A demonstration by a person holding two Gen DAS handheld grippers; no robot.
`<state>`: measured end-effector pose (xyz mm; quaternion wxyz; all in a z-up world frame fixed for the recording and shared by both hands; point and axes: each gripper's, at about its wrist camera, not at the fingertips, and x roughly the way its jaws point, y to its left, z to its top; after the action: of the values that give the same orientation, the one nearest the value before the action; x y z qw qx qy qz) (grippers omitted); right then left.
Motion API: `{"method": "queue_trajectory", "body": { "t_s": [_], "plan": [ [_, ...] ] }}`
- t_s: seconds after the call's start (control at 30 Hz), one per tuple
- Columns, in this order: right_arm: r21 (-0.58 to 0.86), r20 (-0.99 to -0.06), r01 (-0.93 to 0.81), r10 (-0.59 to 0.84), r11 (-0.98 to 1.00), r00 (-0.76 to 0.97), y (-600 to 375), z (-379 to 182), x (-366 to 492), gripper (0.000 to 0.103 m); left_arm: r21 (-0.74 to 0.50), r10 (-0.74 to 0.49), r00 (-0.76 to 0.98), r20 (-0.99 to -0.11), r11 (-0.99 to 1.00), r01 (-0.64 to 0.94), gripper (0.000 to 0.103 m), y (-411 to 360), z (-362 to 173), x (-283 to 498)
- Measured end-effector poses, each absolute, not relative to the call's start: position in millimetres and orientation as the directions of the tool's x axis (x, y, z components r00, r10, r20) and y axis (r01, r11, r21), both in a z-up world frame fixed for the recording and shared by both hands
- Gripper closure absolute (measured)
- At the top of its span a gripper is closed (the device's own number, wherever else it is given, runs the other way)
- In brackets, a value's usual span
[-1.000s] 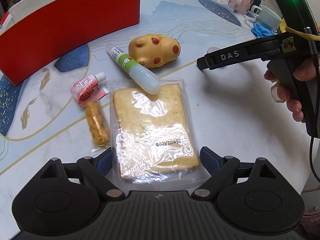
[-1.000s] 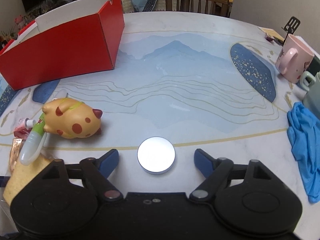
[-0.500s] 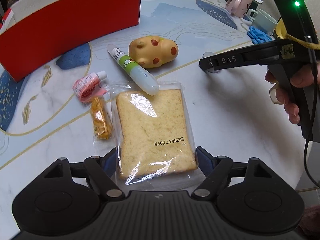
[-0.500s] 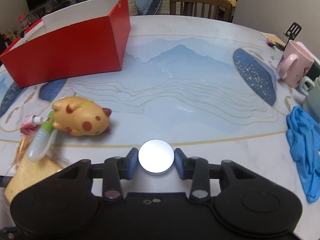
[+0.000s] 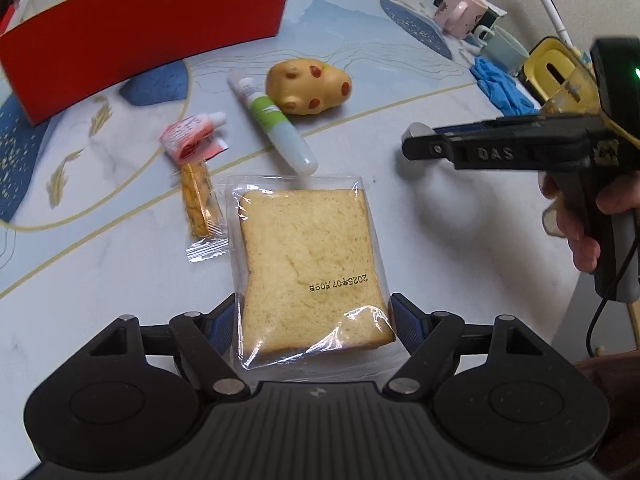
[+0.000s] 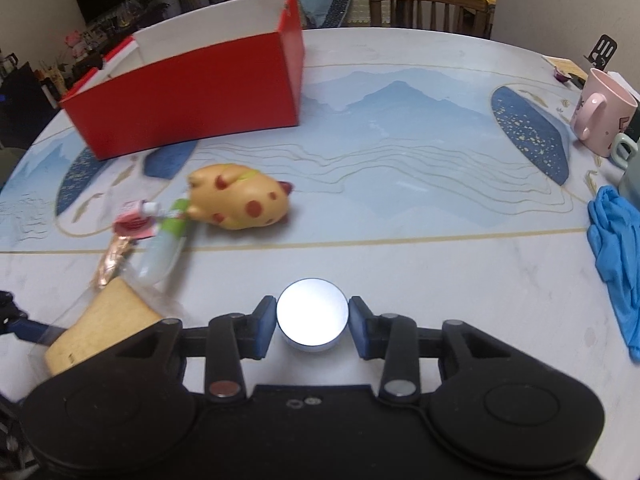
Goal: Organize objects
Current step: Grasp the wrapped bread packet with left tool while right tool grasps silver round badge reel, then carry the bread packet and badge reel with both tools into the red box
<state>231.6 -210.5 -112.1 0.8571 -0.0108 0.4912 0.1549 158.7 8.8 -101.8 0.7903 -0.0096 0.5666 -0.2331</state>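
My left gripper (image 5: 313, 312) is shut on a bagged bread slice (image 5: 308, 264) and holds it just above the table; the slice also shows in the right wrist view (image 6: 100, 324). My right gripper (image 6: 313, 322) is shut on a small round silver tin (image 6: 313, 314) and holds it above the table; it shows from the side in the left wrist view (image 5: 416, 142). A yellow spotted toy (image 5: 308, 84), a green-white tube (image 5: 272, 120), a pink tube (image 5: 192, 136) and an orange snack packet (image 5: 198, 200) lie on the table. A red box (image 6: 192, 96) stands behind them.
A pink mug (image 6: 604, 114), a pale green mug (image 5: 504, 46) and a blue cloth (image 6: 618, 248) sit at the table's right side. A yellow object (image 5: 556, 72) is by the right edge. A wooden chair (image 6: 430, 8) stands behind the table.
My right gripper closed on the silver tin and lifted it. My left gripper closed on the bread bag and raised it, pulling it off the green tube.
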Motion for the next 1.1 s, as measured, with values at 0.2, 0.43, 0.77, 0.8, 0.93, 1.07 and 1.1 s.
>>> {"method": "queue_trajectory", "body": {
  "t_s": [0.2, 0.43, 0.77, 0.8, 0.93, 1.07, 1.1],
  "plan": [
    [0.176, -0.835, -0.302, 0.305, 0.937, 0.459, -201, -98, 220, 0.065, -0.306, -0.402, 0.278, -0.873, 0.893, 0.329, 0.025, 25, -90, 150],
    [0.189, -0.807, -0.334, 0.340, 0.923, 0.483, -189, -75, 222, 0.065, -0.241, -0.374, 0.394, -0.840, 0.906, 0.348, 0.025, 29, -66, 142],
    [0.141, -0.763, -0.392, 0.352, 0.909, 0.542, -170, -39, 243, 0.065, -0.137, -0.307, 0.581, -0.753, 0.938, 0.319, 0.025, 38, -27, 166],
    [0.137, -0.759, -0.398, 0.354, 0.907, 0.547, -168, -36, 246, 0.065, -0.135, -0.304, 0.592, -0.746, 0.940, 0.313, 0.025, 40, -24, 169],
    [0.112, -0.737, -0.420, 0.359, 0.900, 0.573, -160, -22, 258, 0.065, -0.102, -0.283, 0.635, -0.719, 0.946, 0.307, 0.025, 47, -10, 182],
    [0.094, -0.715, -0.445, 0.372, 0.890, 0.592, -150, -8, 272, 0.065, -0.063, -0.258, 0.673, -0.693, 0.952, 0.299, 0.025, 52, 2, 195],
    [0.088, -0.711, -0.452, 0.373, 0.888, 0.596, -147, -5, 276, 0.065, -0.062, -0.254, 0.678, -0.690, 0.954, 0.294, 0.025, 53, 4, 199]
  ]
}}
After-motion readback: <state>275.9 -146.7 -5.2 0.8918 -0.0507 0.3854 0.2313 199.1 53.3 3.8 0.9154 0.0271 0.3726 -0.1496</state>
